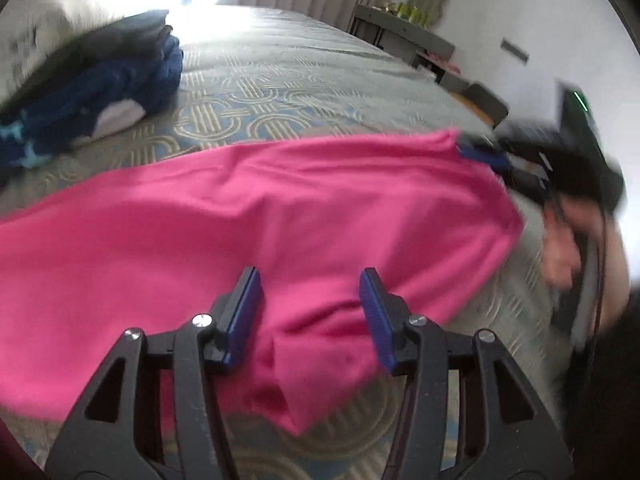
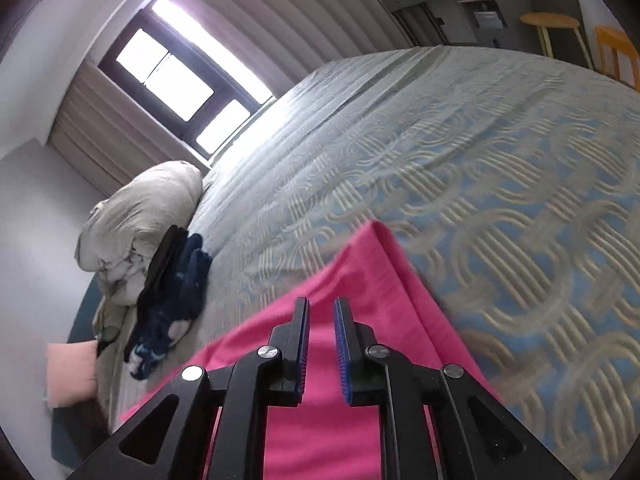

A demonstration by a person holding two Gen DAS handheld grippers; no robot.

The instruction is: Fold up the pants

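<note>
Pink pants lie across the bed, mid frame, lower edge rumpled. Left claw spread over the cloth, pinching nothing. Right claw shows a narrow gap over the fabric; grip cannot be told. Risk: the loose corner slips and the fold bunches or lands crooked.

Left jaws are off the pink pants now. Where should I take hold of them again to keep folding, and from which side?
Probably the folded tip of the pink pants nearest the left gripper. It lies just below the open jaws as a layered point, with bare bedspread showing past it, so come down from above, one jaw on each side. The right gripper is at the opposite corner.
</note>
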